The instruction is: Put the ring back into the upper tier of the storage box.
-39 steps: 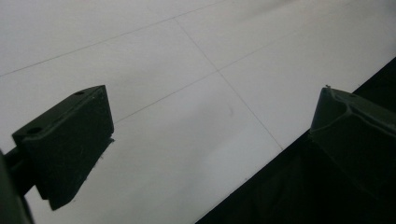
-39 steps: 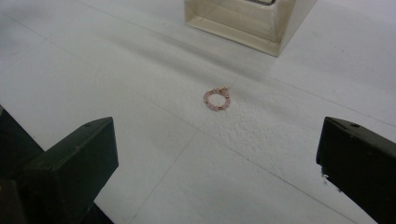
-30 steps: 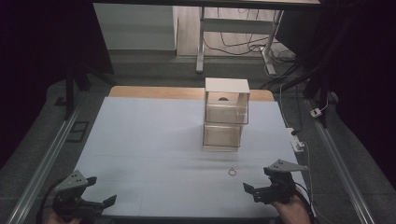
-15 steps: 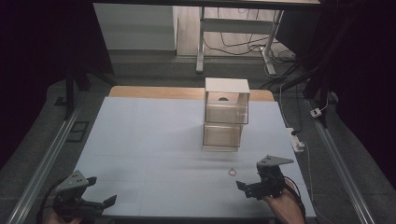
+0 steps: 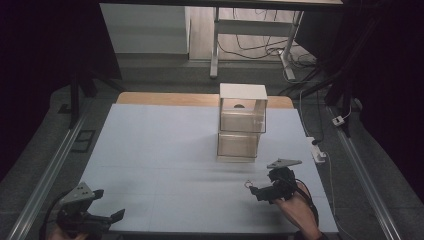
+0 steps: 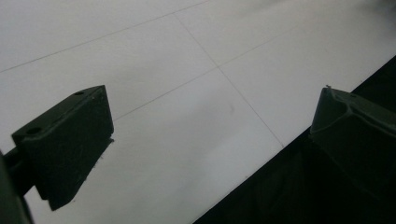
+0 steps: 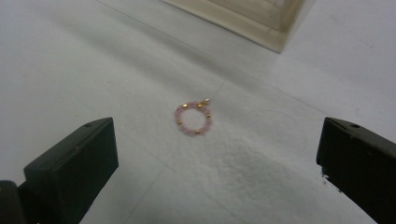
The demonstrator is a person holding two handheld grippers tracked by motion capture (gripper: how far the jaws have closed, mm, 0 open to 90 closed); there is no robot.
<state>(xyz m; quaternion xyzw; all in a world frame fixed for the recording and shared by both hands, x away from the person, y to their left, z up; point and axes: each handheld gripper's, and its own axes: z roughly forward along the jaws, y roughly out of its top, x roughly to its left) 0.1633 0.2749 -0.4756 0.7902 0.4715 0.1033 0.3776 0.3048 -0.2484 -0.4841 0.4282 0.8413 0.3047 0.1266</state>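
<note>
Small ring of pink and gold beads (image 7: 194, 118), lying flat on the white table (image 5: 165, 150), near the stacked clear boxes (image 5: 241, 123). Right gripper (image 7: 217, 168) spread wide, jaws either side, just short of the beads, touching nothing. Left gripper (image 6: 205, 135) gaping over the table's near edge, empty.

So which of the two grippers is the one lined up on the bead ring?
The right gripper. Its open jaws point at the pink bead ring lying near the stacked clear boxes. The left gripper, also open, sits at the mat's near-left edge.
</note>
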